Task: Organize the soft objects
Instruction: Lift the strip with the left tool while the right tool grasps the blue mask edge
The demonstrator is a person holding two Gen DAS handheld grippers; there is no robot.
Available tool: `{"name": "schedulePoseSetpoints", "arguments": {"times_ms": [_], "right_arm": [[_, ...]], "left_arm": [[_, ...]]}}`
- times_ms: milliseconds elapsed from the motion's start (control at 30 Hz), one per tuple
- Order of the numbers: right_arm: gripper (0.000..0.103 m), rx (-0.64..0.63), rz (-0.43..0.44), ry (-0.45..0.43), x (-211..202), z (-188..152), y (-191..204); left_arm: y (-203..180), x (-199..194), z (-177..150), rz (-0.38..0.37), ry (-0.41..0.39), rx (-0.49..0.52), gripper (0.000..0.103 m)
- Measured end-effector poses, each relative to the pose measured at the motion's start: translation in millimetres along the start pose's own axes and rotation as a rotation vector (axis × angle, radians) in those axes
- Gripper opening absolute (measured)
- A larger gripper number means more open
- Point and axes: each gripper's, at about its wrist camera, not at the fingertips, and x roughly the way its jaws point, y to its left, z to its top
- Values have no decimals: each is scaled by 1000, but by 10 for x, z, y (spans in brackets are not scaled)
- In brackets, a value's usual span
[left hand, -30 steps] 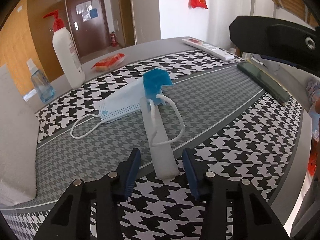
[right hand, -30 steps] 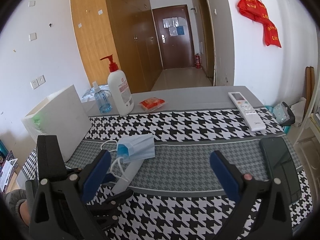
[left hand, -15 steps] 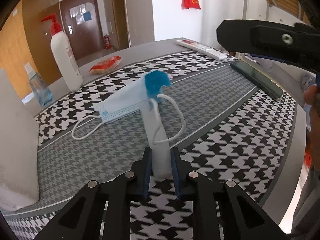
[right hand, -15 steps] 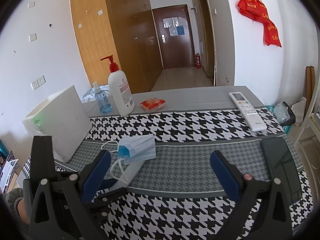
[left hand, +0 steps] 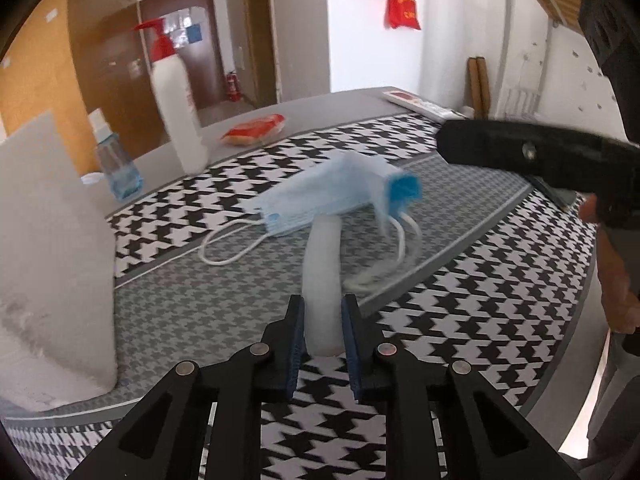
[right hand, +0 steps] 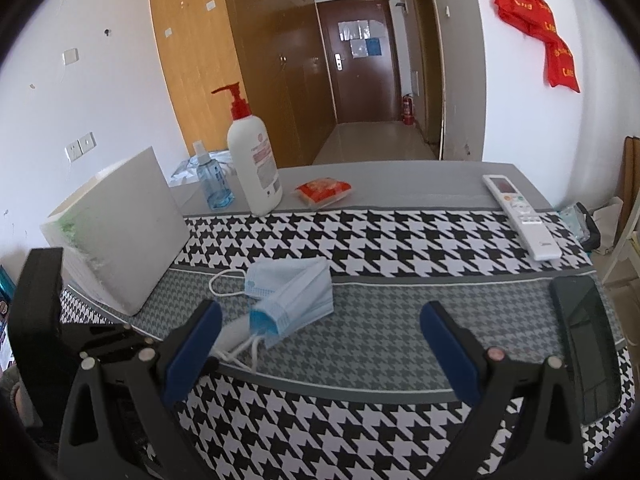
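My left gripper (left hand: 322,336) is shut on the near end of a long white tube (left hand: 322,280) with a blue cap (left hand: 404,188). A pale blue face mask (left hand: 320,196) drapes over the tube's far end, its white ear loops dangling and blurred. In the right wrist view the same mask (right hand: 296,292) and tube (right hand: 236,330) sit just left of my right gripper (right hand: 320,346). That gripper stands wide open over the grey band of the tablecloth with nothing between its fingers. Its black body (left hand: 540,160) shows at the right of the left wrist view.
A white box (right hand: 120,232) stands at the left. Behind are a spray bottle (right hand: 210,180), a pump bottle (right hand: 254,168) and a red packet (right hand: 324,192). A remote (right hand: 520,216) and a dark phone (right hand: 584,340) lie at the right, near the table edge.
My left gripper's jaws closed on the white tube, then drew it back and up a little. The mask swung round with the tube. The right gripper has hardly moved.
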Motion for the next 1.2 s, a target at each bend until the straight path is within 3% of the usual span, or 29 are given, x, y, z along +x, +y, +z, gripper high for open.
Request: {"name": "schedulePoseSetpoints", "arguments": {"times_ms": [400,800,1033,1200], "right_arm": [[100,-32,16,54,206,24,135],[83,-45,2,125,448,-7,197],[64,-48,-16,160,544,-19,211],[60,-53,-20,173,581,-29,228]], "left_arm": [[182,-102,-19,34,-30,-50,20],[269,-131,-50,36,-34,-76,20],[305,-138,-72,32,-38,-82,20],[314,-96,-98,29,-19,-83,20]]}}
